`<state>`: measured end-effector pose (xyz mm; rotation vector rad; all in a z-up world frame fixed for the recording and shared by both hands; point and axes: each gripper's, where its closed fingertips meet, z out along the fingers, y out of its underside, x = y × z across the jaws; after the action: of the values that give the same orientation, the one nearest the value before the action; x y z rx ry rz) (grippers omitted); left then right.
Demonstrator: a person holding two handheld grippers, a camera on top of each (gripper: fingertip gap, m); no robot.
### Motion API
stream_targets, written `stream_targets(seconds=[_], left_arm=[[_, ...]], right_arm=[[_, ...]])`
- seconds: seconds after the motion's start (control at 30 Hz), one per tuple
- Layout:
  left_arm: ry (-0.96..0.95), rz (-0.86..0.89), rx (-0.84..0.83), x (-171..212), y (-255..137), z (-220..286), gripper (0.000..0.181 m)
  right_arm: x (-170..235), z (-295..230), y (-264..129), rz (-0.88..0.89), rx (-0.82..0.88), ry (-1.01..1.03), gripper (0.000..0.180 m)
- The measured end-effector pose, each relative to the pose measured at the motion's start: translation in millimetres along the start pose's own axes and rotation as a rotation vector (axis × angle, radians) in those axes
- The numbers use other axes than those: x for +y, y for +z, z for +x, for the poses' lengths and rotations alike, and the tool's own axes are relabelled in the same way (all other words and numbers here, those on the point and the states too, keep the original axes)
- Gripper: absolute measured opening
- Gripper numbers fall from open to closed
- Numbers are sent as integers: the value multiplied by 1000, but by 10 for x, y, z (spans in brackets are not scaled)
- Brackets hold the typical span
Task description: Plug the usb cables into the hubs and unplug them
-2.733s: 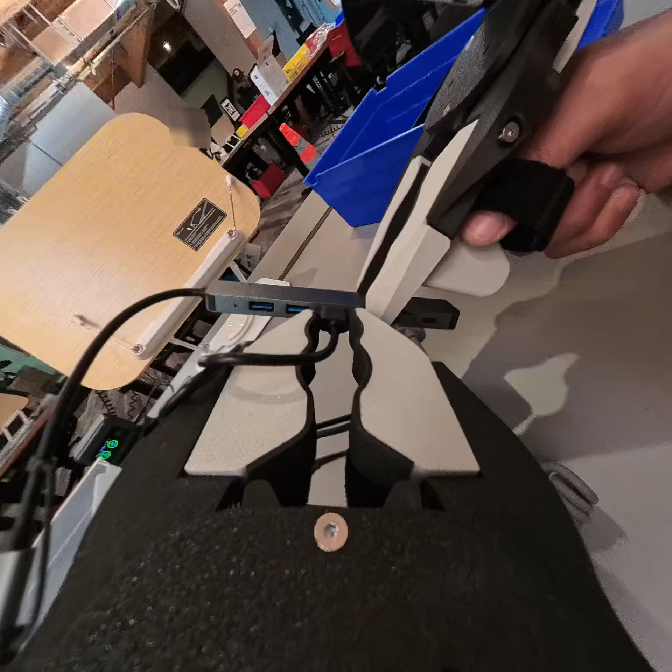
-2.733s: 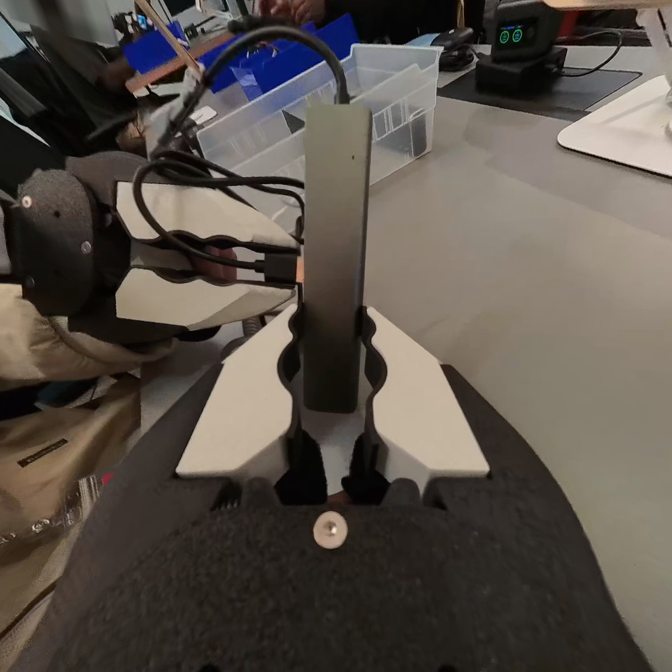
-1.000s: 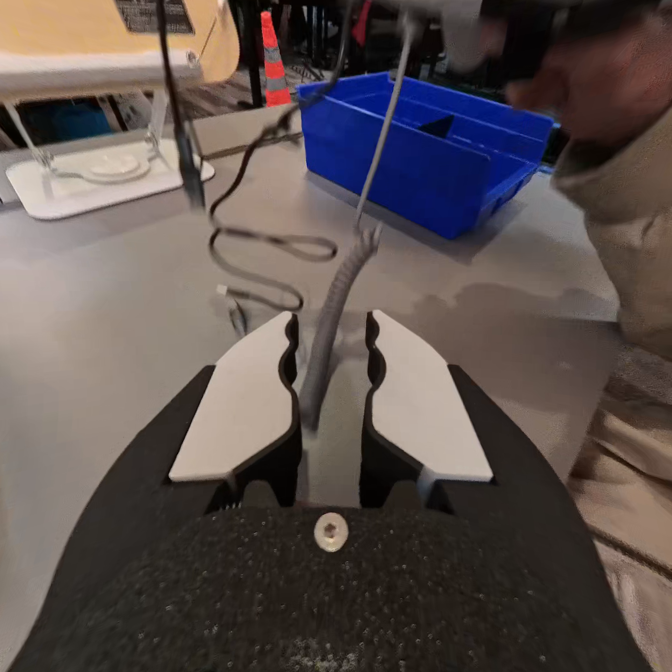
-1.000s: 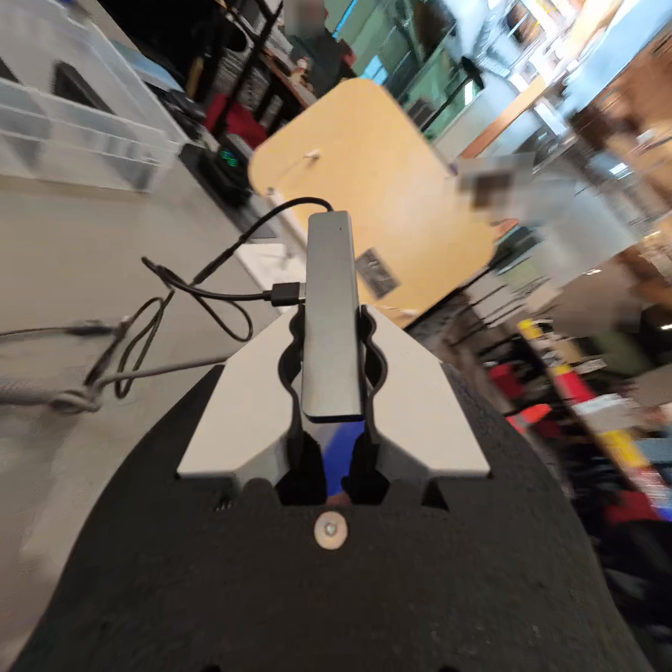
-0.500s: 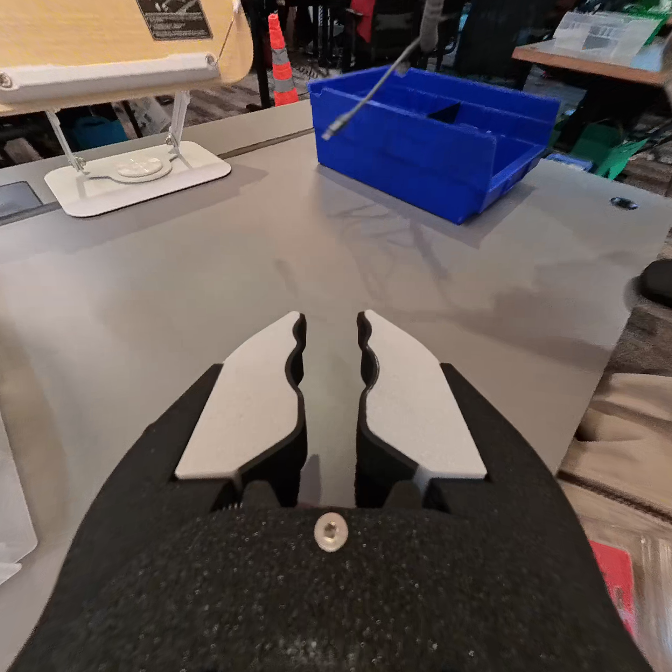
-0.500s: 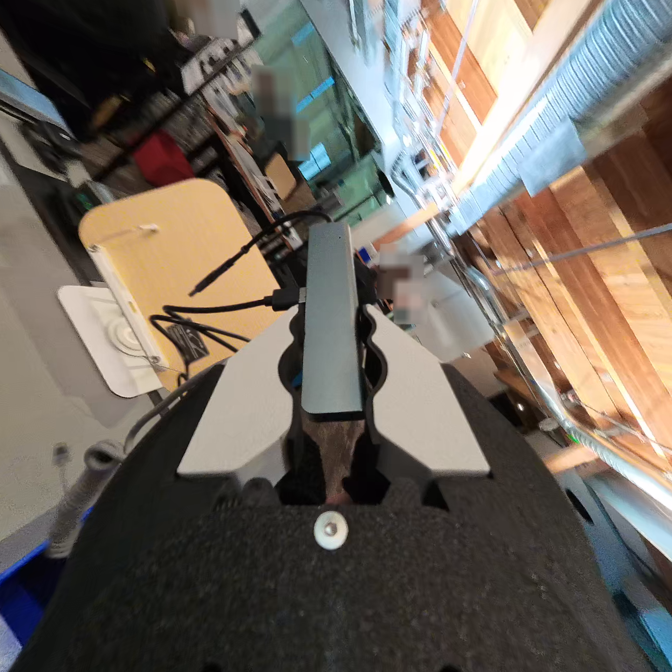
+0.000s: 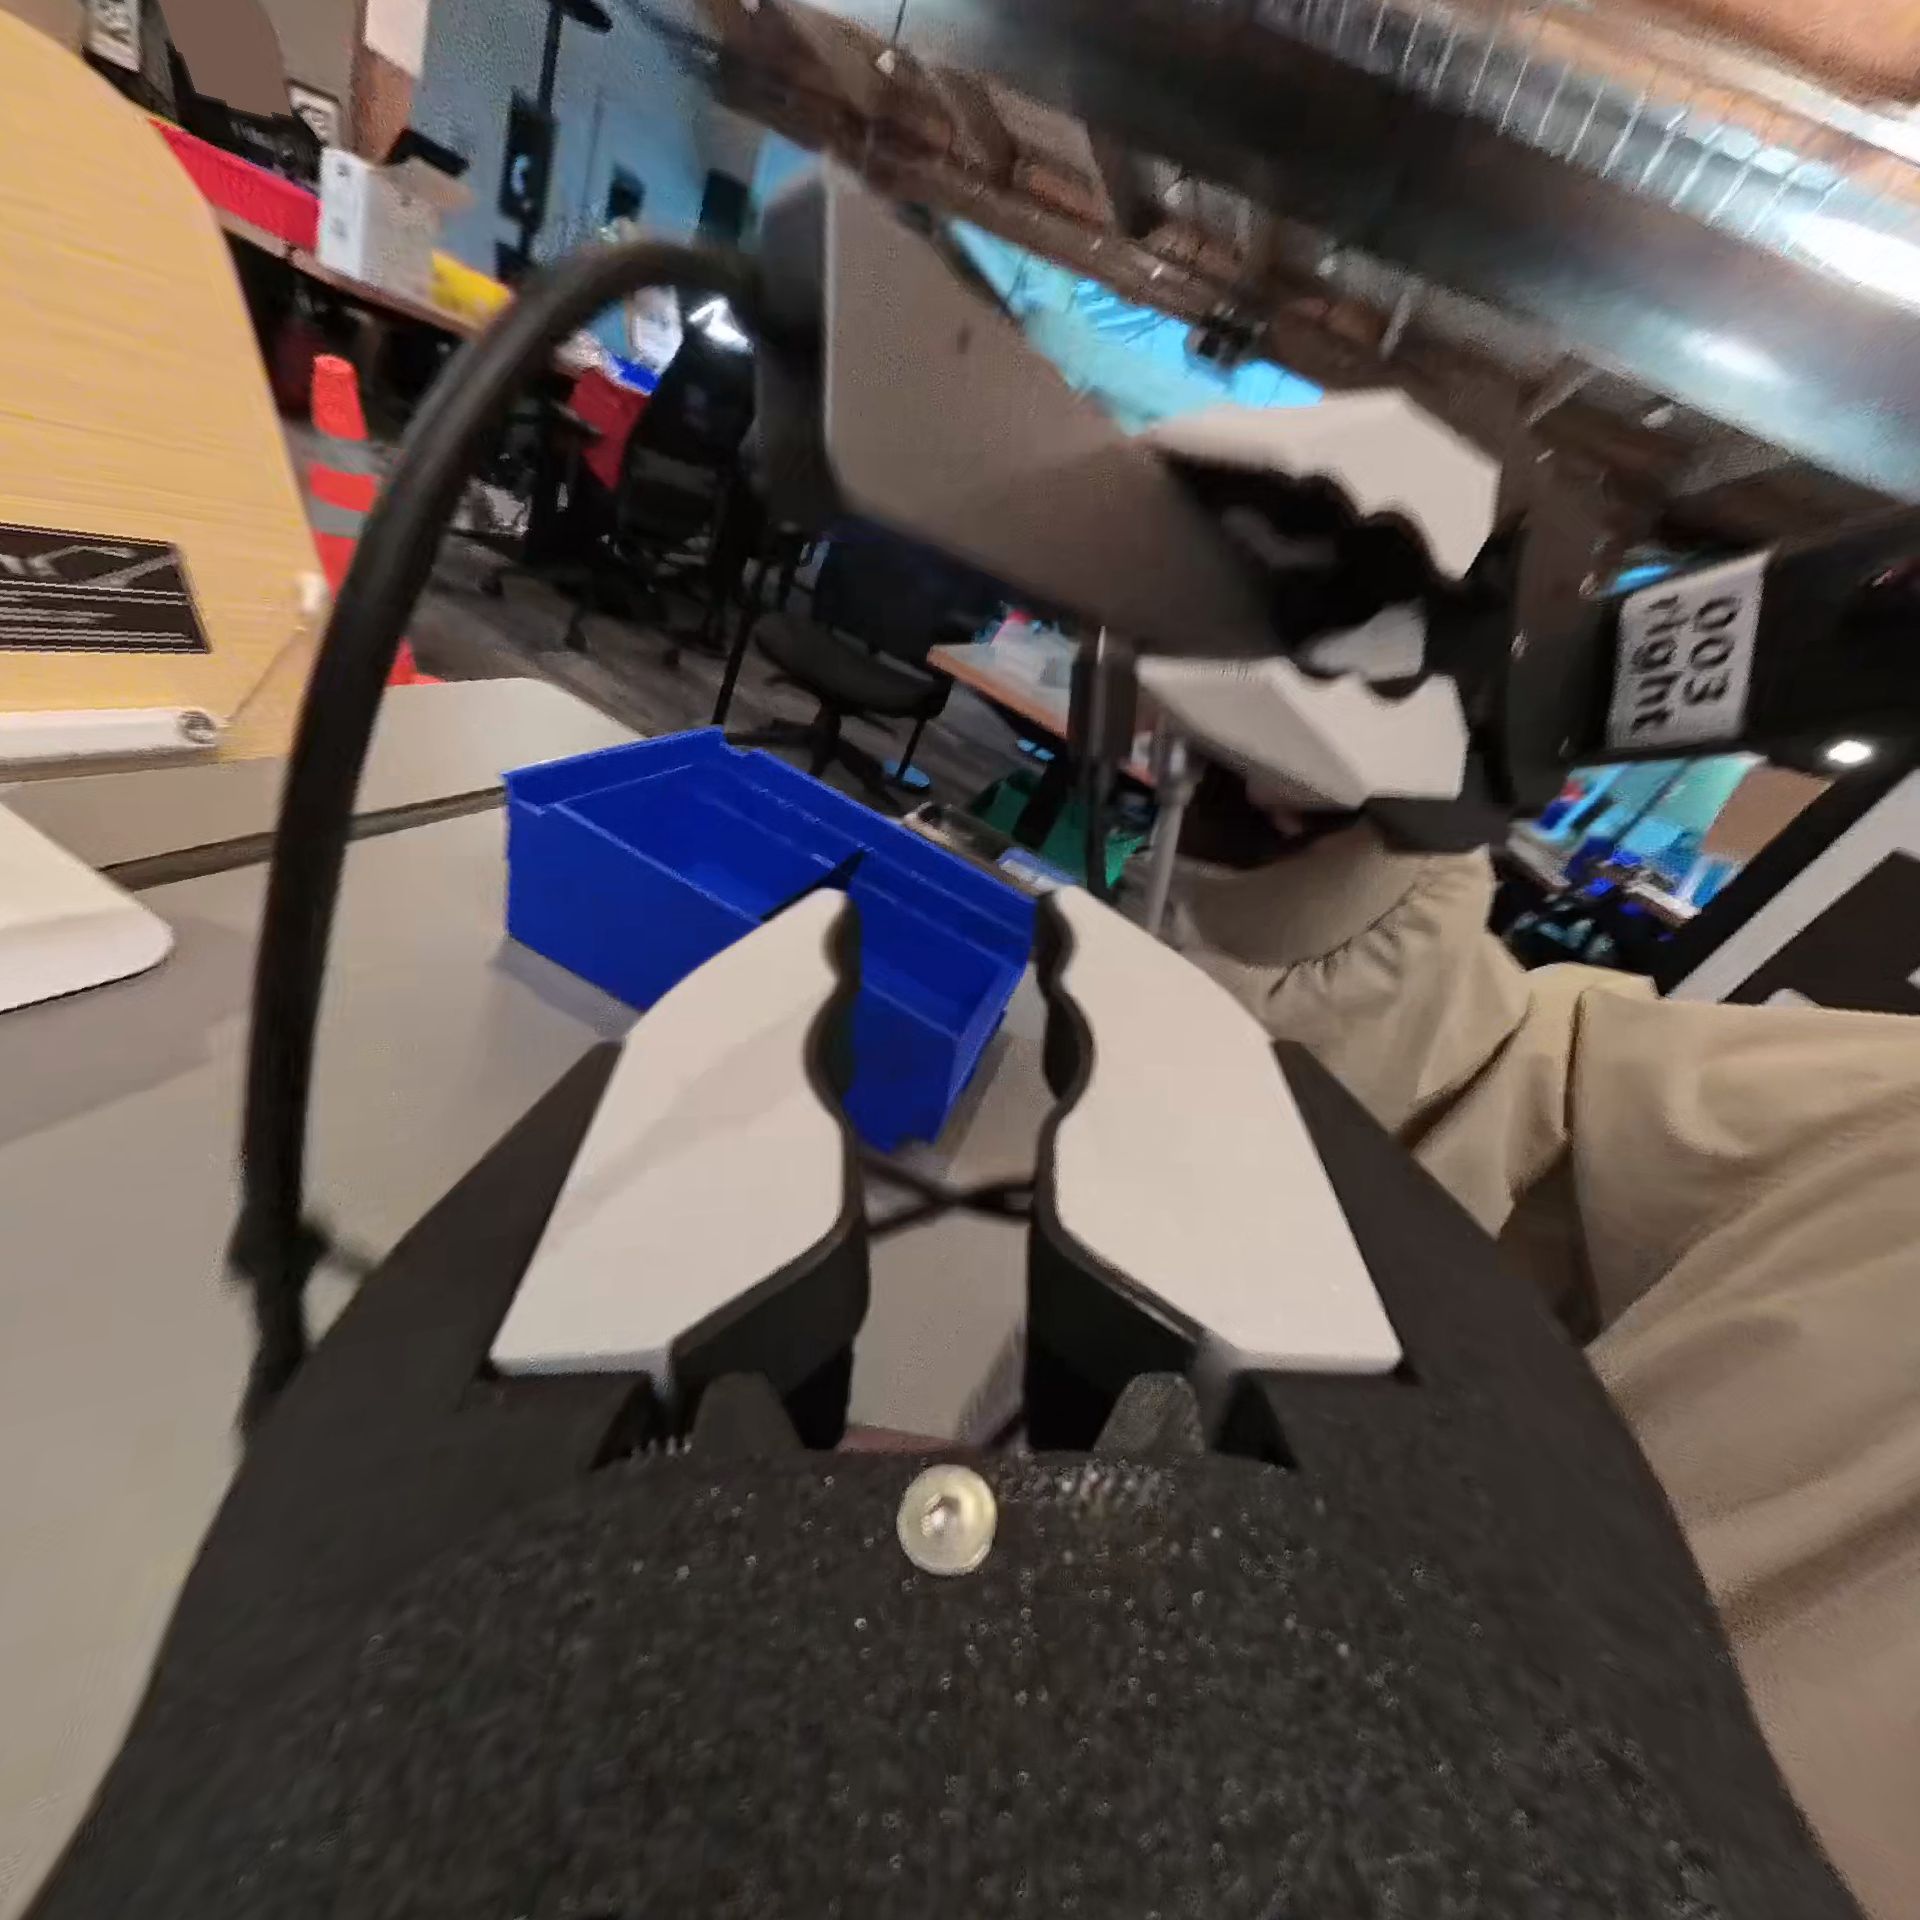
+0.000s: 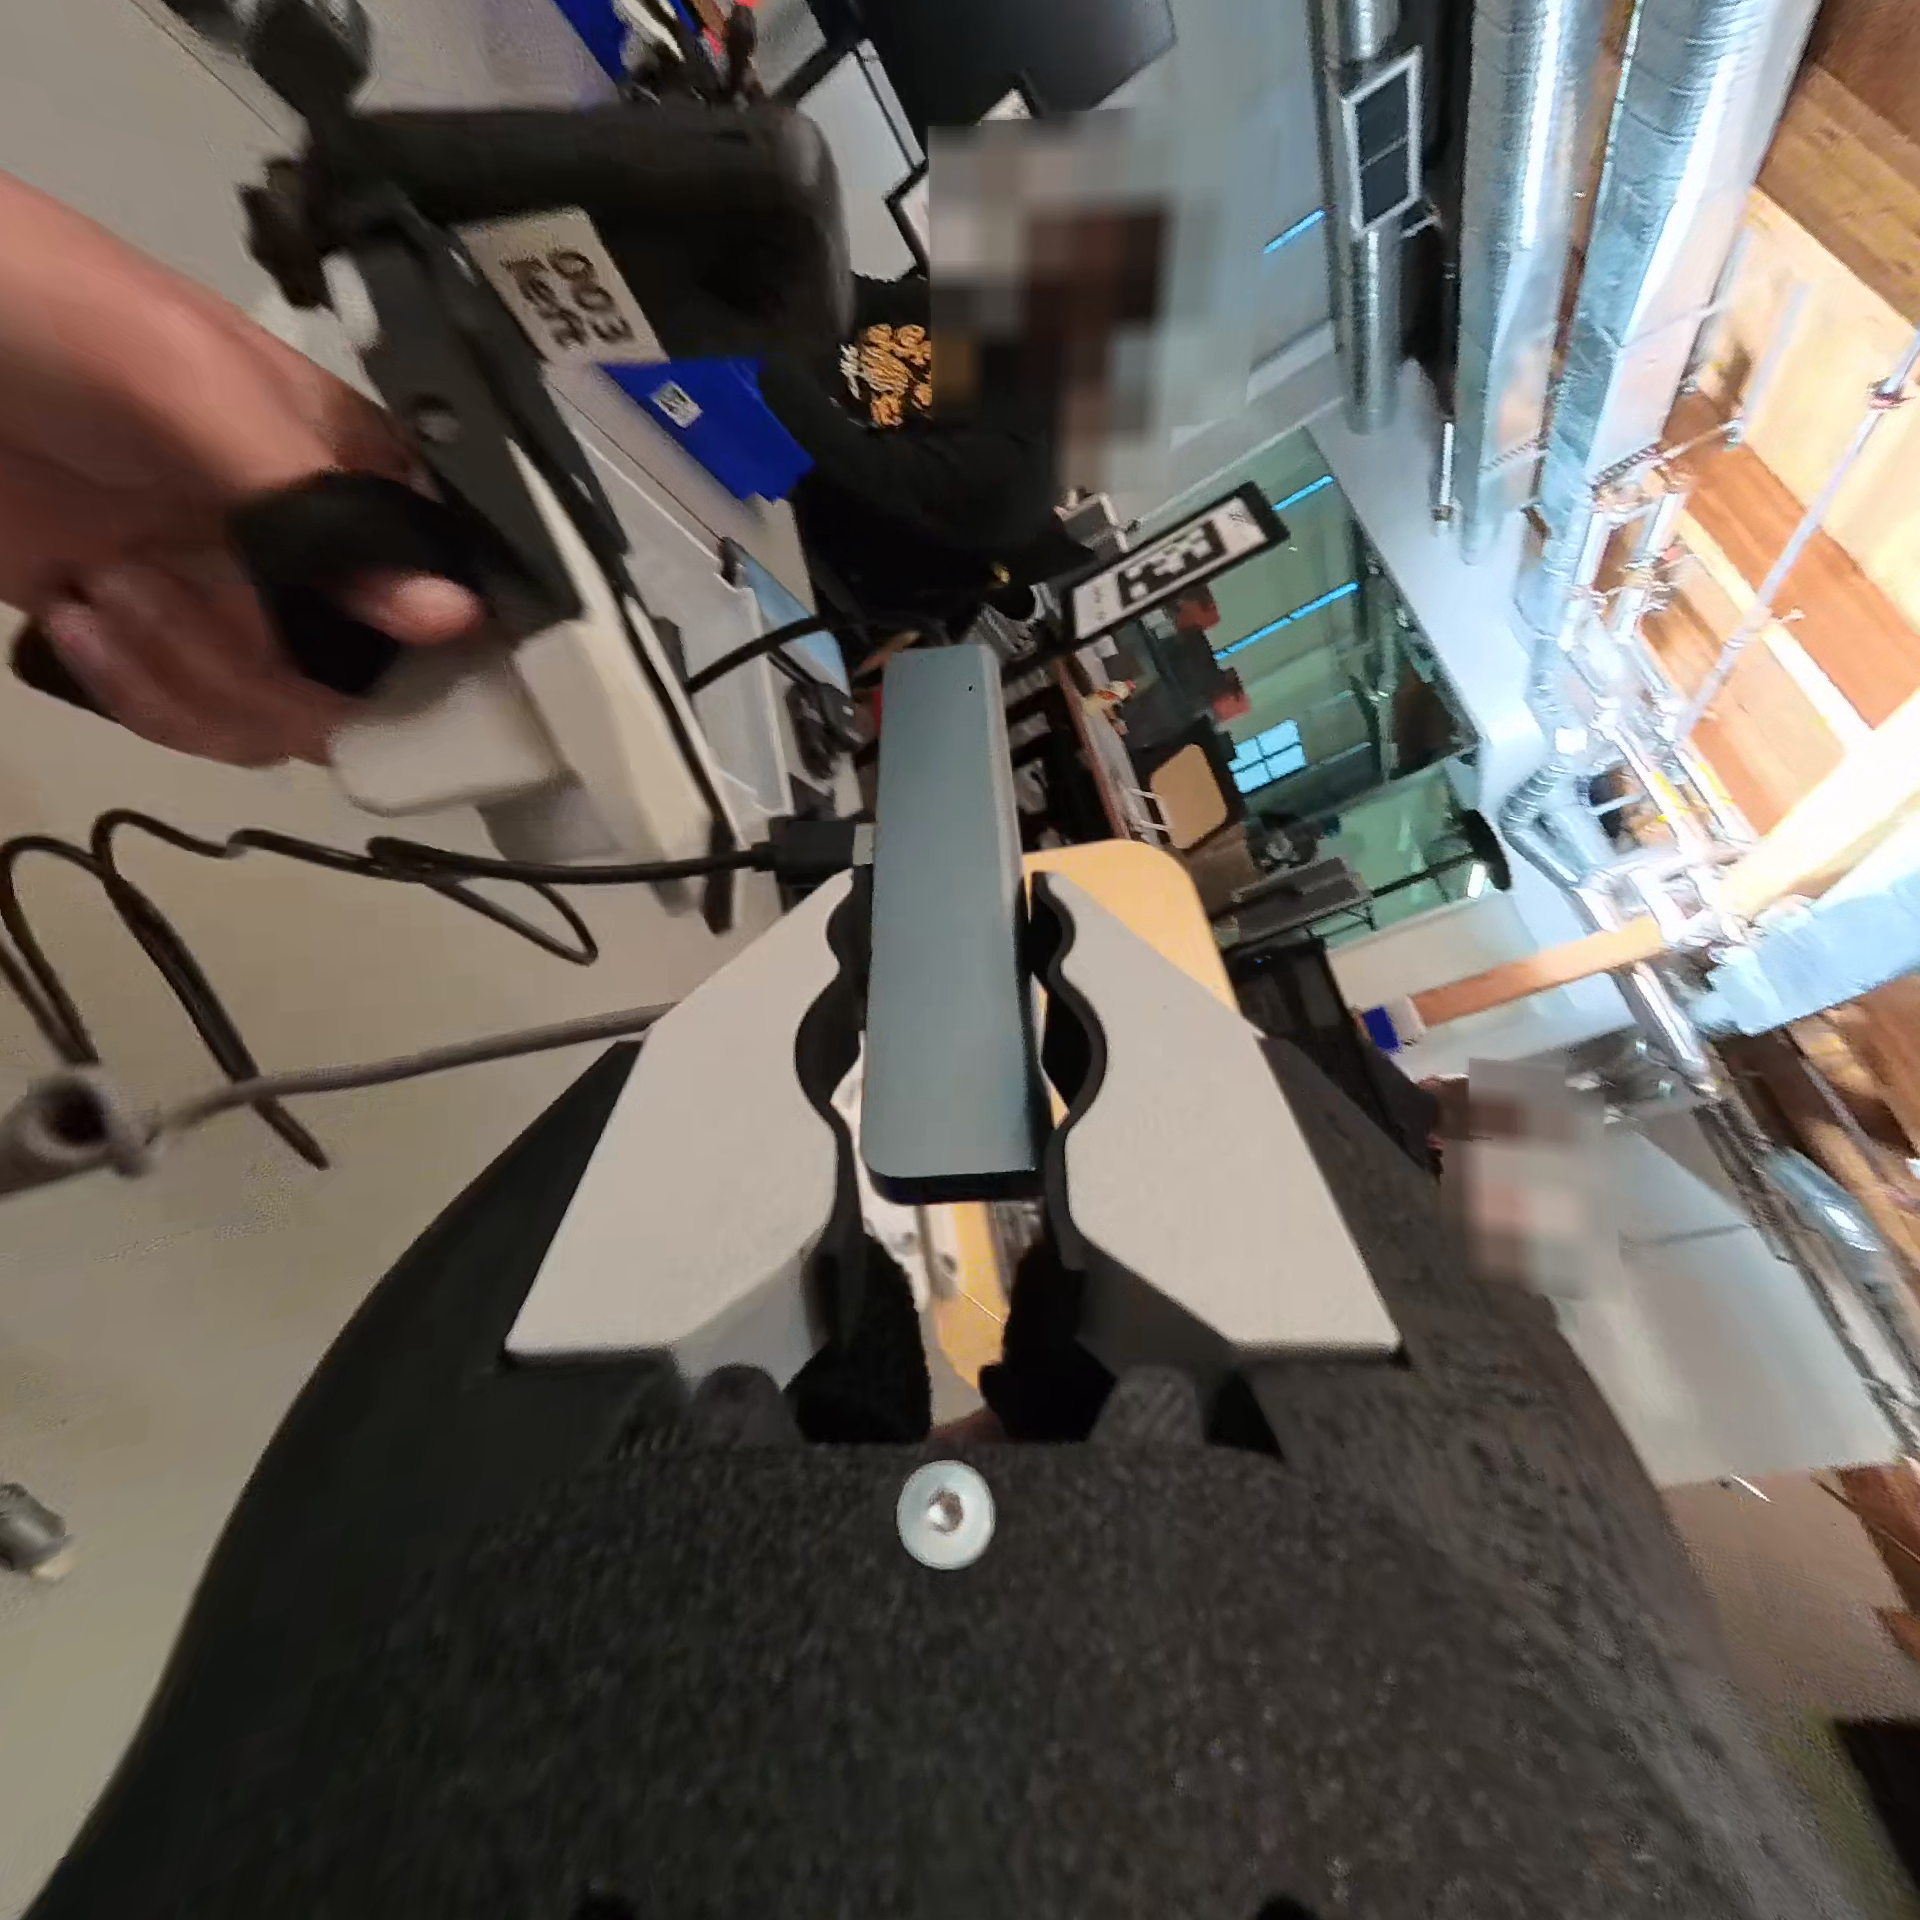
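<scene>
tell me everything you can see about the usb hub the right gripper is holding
The usb hub is a slim, flat grey bar that looks like metal, with rounded corners. The right gripper is shut on its near half, both fingers pressing its long edges, so it points forward, held up off the table. A black usb plug sits in a port on its left edge, and a black cable leaves its far end.

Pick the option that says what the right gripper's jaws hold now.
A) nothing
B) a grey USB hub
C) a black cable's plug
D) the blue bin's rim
B: in the right wrist view the right gripper is closed on the grey USB hub, with a black cable plugged into the hub's side.
</scene>
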<state>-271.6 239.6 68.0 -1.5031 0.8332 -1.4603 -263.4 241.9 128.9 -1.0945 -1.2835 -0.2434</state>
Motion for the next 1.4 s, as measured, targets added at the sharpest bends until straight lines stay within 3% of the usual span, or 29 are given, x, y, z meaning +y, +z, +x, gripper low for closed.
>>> stream_targets(seconds=[0.03, 0.2, 0.3, 0.5, 0.6, 0.73, 0.87, 1.0, 1.13, 1.4], left_arm=[[-28, -7, 24, 36, 11, -10, 22], [-185, -10, 188, 188, -39, 15, 16], [-177, -12, 152, 258, -157, -92, 27], [-176, -26, 254, 297, -170, 39, 34], [-166, -31, 265, 334, -184, 53, 11], [-145, -6, 224, 370, -204, -11, 10], [-47, -8, 174, 423, -197, -44, 8], [76, -94, 147, 552, -173, -49, 8], [134, -155, 147, 671, -153, -44, 8], [252, -221, 147, 782, -176, -15, 8]], right_arm=[[-8, -82, 27, 9, -18, 10, 30], [5, -221, 86, 34, -42, 56, 30], [66, -232, 100, 23, -28, 57, 30], [74, -509, 190, 32, -89, 65, 30], [73, -609, 234, 41, -110, 96, 29], [127, -656, 264, 51, -141, 222, 28], [123, -667, 220, 84, -296, 546, 27], [281, -781, 225, -29, -474, 785, 23], [293, -999, 174, -76, -668, 844, 19], [228, -1091, 82, -49, -788, 922, 9]])
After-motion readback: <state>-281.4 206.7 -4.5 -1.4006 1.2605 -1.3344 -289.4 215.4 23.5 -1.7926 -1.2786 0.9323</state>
